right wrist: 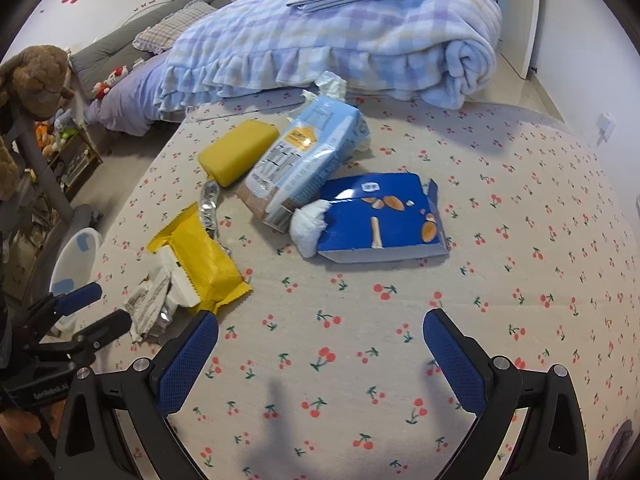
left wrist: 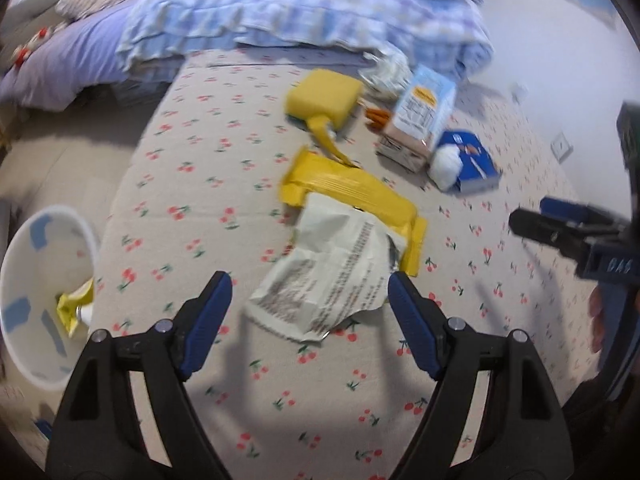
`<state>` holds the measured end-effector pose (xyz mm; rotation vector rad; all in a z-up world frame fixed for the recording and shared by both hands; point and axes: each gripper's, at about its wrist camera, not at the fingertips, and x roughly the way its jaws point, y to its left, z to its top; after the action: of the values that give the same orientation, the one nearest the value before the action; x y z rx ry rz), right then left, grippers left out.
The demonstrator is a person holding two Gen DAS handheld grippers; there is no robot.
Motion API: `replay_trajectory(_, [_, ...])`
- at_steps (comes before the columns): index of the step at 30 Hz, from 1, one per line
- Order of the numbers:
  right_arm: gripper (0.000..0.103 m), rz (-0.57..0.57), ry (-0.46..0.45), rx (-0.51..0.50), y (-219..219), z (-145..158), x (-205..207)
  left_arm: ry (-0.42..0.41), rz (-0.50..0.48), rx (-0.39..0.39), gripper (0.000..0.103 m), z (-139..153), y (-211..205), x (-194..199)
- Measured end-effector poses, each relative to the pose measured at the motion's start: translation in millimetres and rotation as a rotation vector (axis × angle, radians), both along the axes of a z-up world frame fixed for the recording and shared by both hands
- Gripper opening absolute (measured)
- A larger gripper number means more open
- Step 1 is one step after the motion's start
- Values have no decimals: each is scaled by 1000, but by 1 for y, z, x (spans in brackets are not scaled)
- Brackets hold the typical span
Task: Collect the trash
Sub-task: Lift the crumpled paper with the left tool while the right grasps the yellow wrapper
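Note:
Trash lies on the cherry-print bed. A crumpled white printed wrapper (left wrist: 328, 276) lies on a yellow wrapper (left wrist: 356, 192), just ahead of my open, empty left gripper (left wrist: 310, 292). Behind are a yellow packet (left wrist: 324, 98), a light-blue carton (left wrist: 420, 116), a white tissue wad (left wrist: 444, 164) and a blue box (left wrist: 476, 160). A white bin (left wrist: 44, 292) holding yellow trash stands at the left beside the bed. My right gripper (right wrist: 320, 332) is open and empty over bare sheet, short of the blue box (right wrist: 384, 216); the yellow wrapper (right wrist: 204, 256) and white wrapper (right wrist: 152, 300) lie to its left.
A folded plaid blanket (right wrist: 340, 40) lies across the bed behind the trash, with a purple pillow (left wrist: 68, 64) at the left. The white bin (right wrist: 76, 256) stands beside the bed's left edge. A shelf with plush toys (right wrist: 52, 136) stands beyond.

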<state>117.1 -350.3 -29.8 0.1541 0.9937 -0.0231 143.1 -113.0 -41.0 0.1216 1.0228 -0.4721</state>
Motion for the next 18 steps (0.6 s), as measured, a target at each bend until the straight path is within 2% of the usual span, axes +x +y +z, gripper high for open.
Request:
replay_trajectory(2, [103,-21,8,2,-9,-3,-3,3,-26,30,78,-8,-10,2])
replay_trajectory(4, [103,-36,16,4,-16,-4,-5,17,-35,65,60,-20,-15,5])
replay_trajectory(5, [103,-45,19,5,-19,-5,-6,5,-28,81,56,-22,-15,5])
replay_trajectory(6, [103,-54,21,6,-23,-6,-7,-16,-25,88,47,-21,-15,5])
replay_trajectory(11, [103,-54,27,16,-23,-6,-5,8,0,34,22,-15,-5,12])
replay_trajectory(12, [103,-48,27,12,-21,-6,-4,6,11,13,13,-11,-2,11])
replay_trajectory(18, [103,16,16,2,7,-2,10,-6,98,-29,11,5,24,9])
